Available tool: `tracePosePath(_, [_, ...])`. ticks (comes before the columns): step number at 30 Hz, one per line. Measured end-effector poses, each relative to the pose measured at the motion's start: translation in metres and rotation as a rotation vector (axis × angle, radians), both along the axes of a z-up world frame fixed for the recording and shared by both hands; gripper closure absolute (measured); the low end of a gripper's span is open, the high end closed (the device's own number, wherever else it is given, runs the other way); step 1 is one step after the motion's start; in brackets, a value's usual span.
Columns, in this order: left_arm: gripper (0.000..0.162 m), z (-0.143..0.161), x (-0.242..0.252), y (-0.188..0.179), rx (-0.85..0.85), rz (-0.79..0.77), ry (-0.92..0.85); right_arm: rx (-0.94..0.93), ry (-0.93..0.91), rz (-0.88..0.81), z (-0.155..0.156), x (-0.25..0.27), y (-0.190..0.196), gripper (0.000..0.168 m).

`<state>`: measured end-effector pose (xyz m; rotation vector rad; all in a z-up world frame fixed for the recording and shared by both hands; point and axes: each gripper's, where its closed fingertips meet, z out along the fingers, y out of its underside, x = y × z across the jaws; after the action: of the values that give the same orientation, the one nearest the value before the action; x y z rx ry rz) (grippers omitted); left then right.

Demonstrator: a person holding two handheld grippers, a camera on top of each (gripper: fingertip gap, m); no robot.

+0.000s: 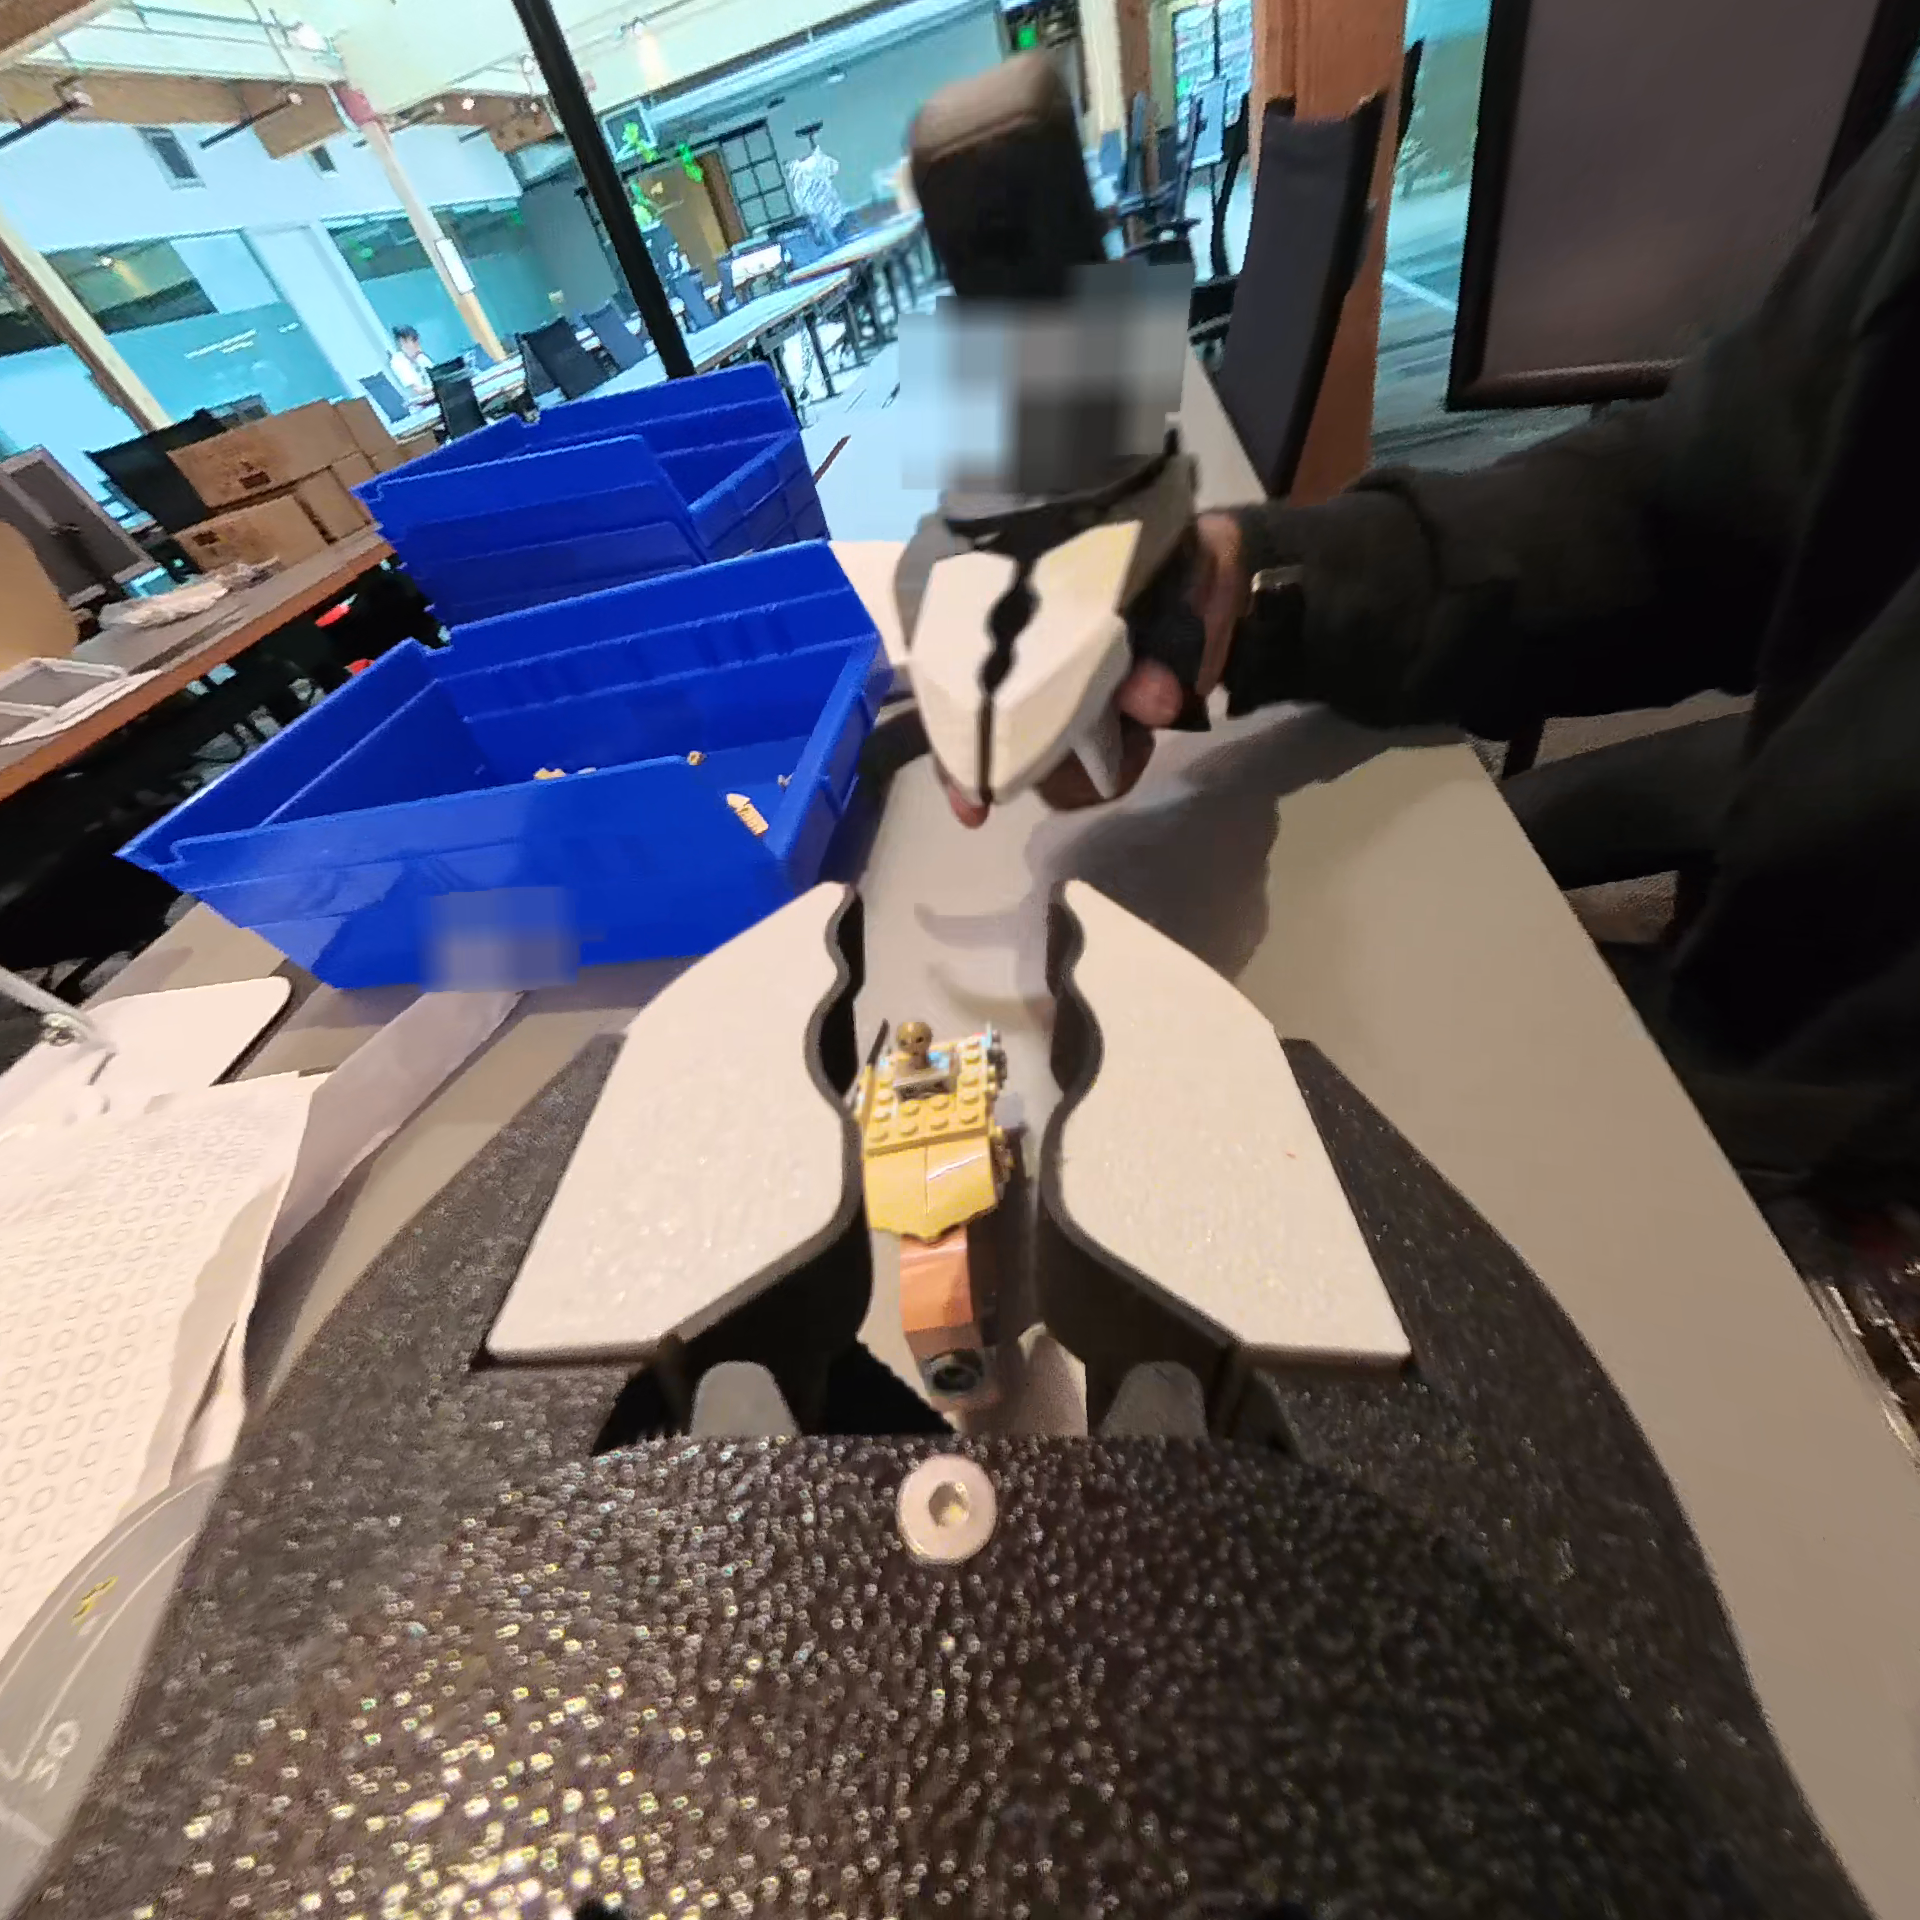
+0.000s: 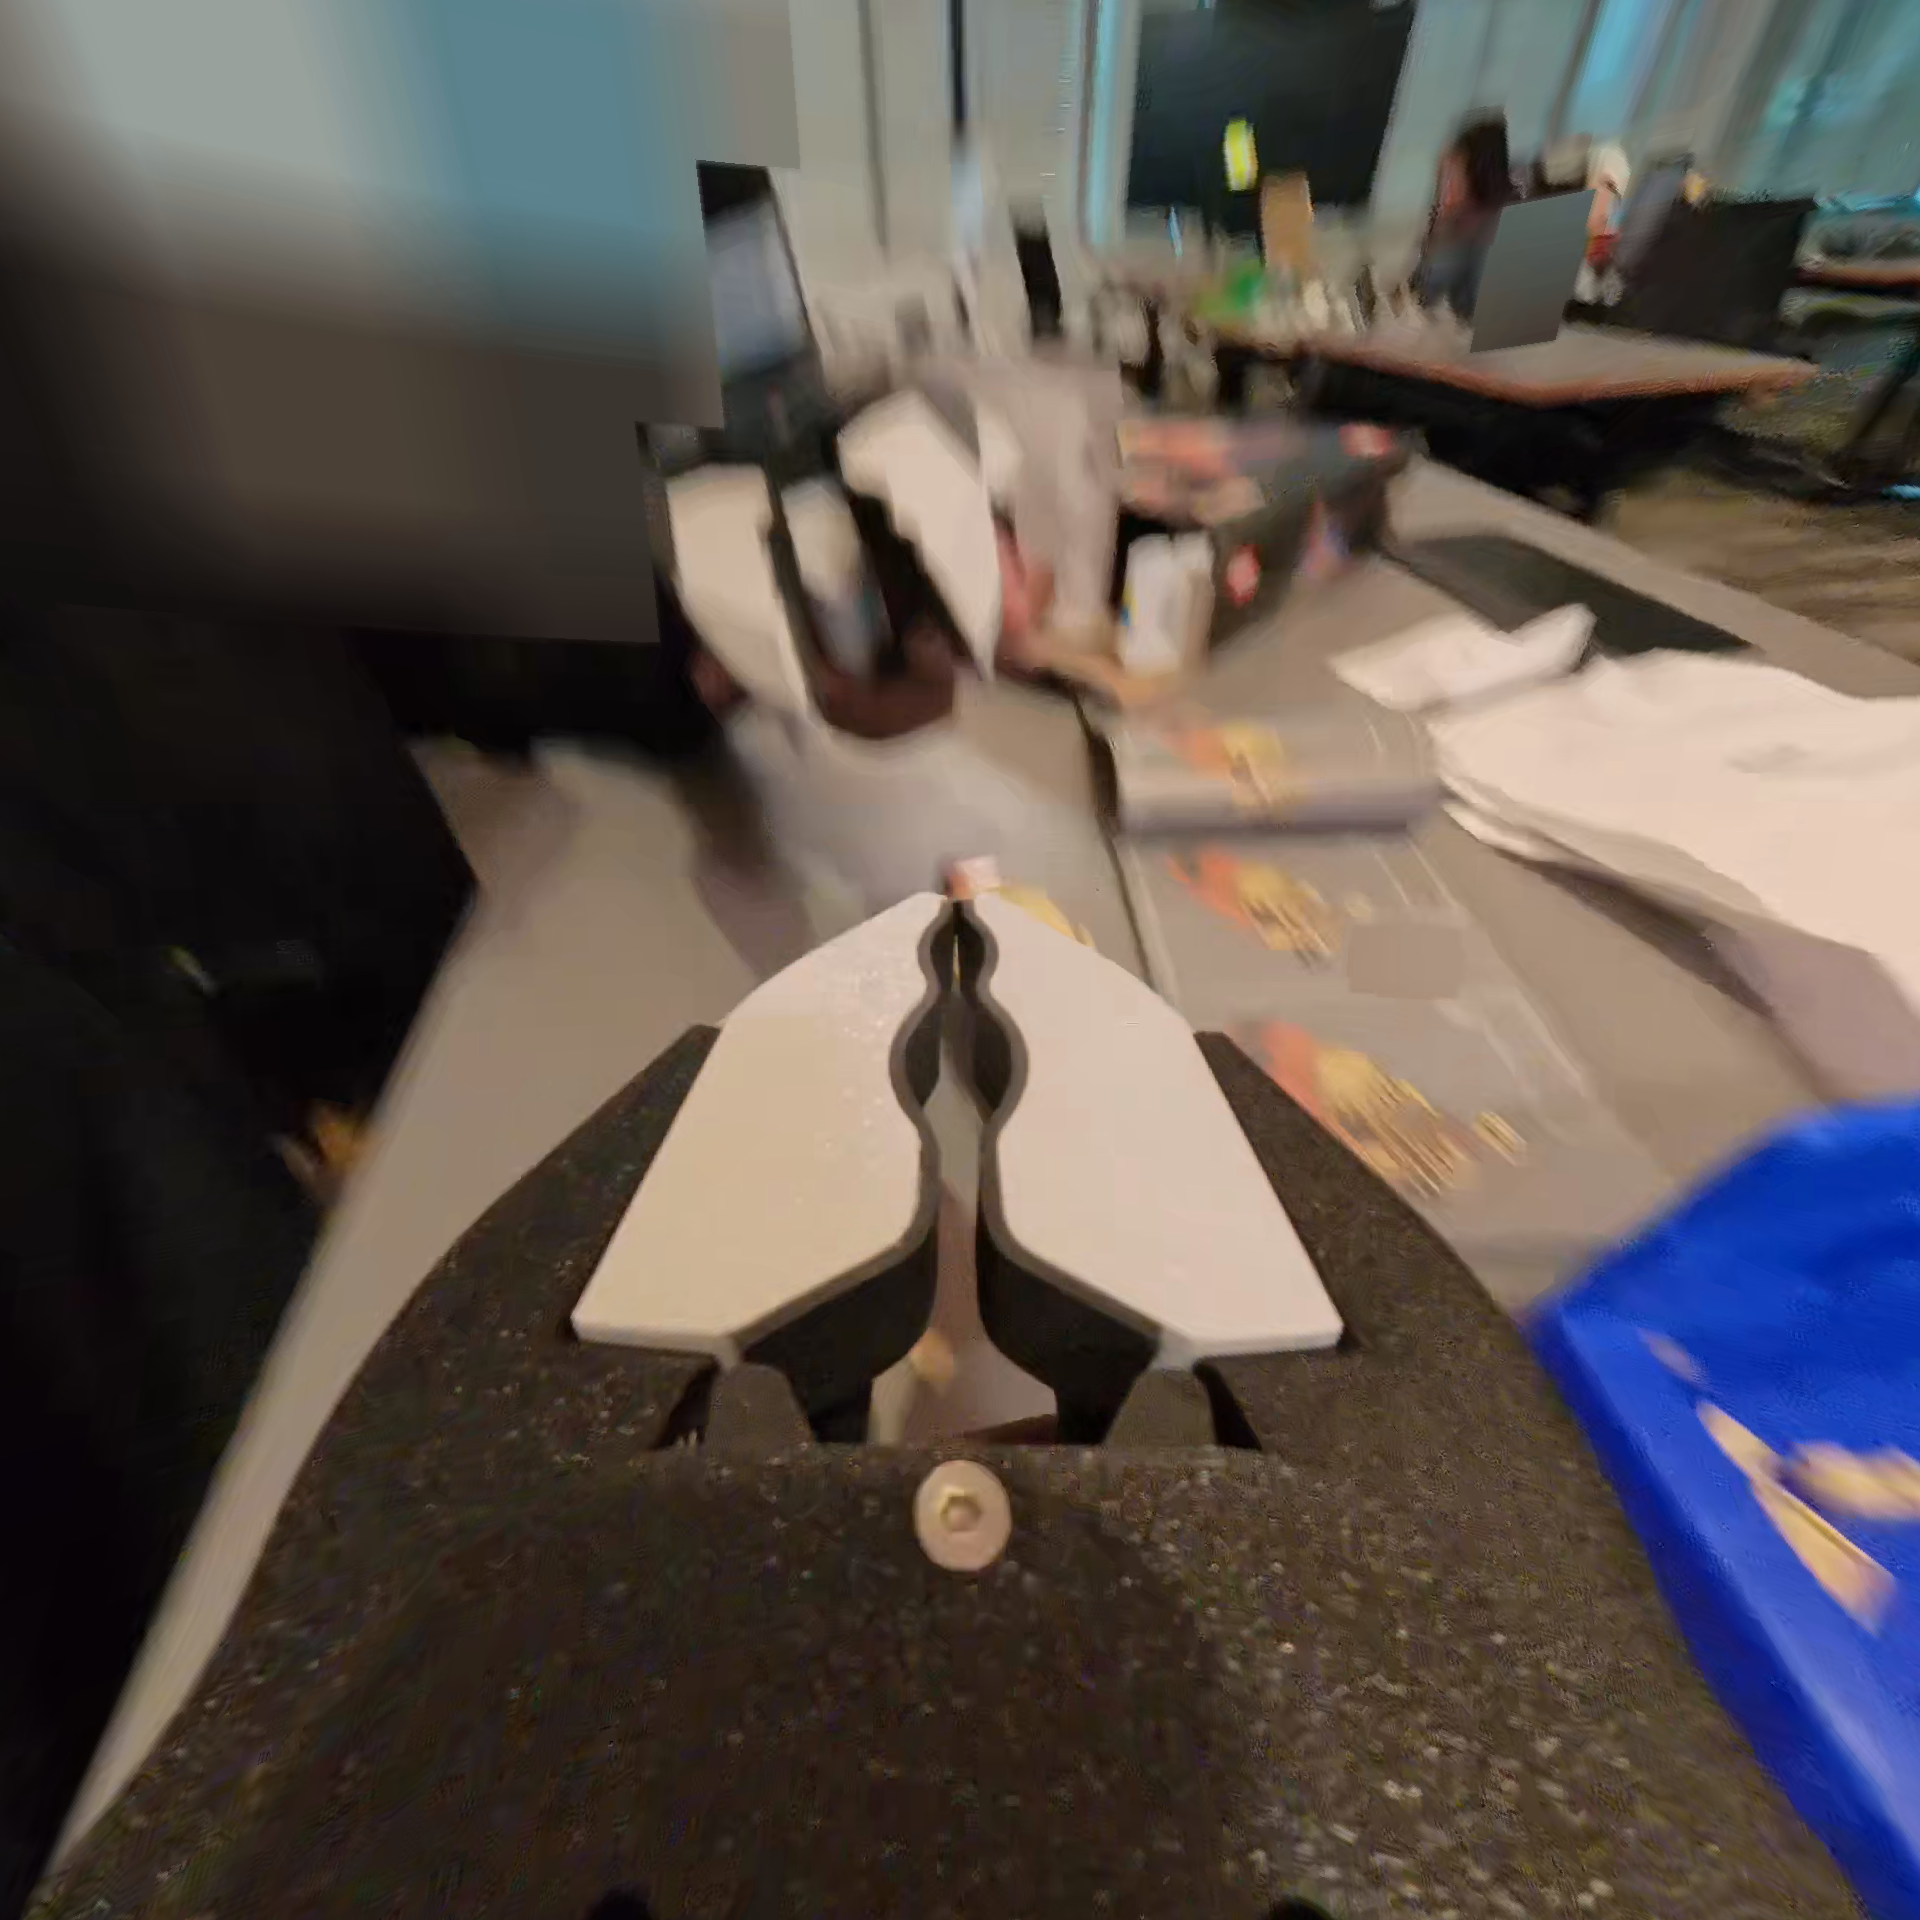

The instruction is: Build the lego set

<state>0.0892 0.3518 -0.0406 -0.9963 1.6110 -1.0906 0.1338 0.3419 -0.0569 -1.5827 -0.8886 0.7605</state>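
My left gripper [image 1: 956,894] holds a yellow and tan lego model [image 1: 935,1132] between its fingers, studs up, above the grey table [image 1: 1403,1039]. A brown part with a black pin [image 1: 951,1371] hangs at the model's near end. My right gripper [image 1: 977,795] is held by a hand just beyond it and points down at it. Its jaws are shut on a small pinkish piece [image 1: 971,812]. In the blurred right wrist view the right gripper [image 2: 956,909] pinches that piece [image 2: 971,871] at its tips. The left gripper [image 2: 894,686] shows farther off.
Blue bins [image 1: 540,831] with several loose tan pieces stand at the left, with more bins stacked behind. White bags [image 1: 125,1195] lie at the near left. Instruction booklets [image 2: 1278,769], a dark lego box [image 2: 1278,499] and white bags [image 2: 1714,790] lie on the table. A dark sleeve [image 1: 1558,582] reaches in from the right. One gripper's finger ends stand about 6 centimetres off the other's.
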Motion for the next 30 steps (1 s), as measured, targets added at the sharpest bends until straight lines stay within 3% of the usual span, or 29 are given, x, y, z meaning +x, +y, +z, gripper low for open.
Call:
tracePosePath(3, [0.129, -0.003, 0.001, 0.004, 0.021, 0.03, 0.012, 0.002, -0.351, -0.049, -0.047, 0.025, -0.011, 0.164])
tracePosePath(5, [0.13, -0.004, 0.002, 0.005, 0.027, 0.042, 0.01, -0.036, -0.433, -0.041, -0.069, 0.03, -0.018, 0.158])
tracePosePath(13, [0.131, -0.01, 0.005, 0.011, 0.045, 0.065, 0.027, -0.155, -0.483, -0.08, -0.086, 0.026, -0.021, 0.154])
tracePosePath(22, [0.131, -0.012, 0.003, 0.017, 0.037, 0.086, 0.041, -0.257, -0.501, -0.273, -0.093, 0.031, -0.028, 0.156])
tracePosePath(30, [0.128, -0.048, -0.008, 0.029, -0.011, 0.11, 0.308, -0.27, -0.537, -0.349, -0.103, 0.029, -0.03, 0.158])
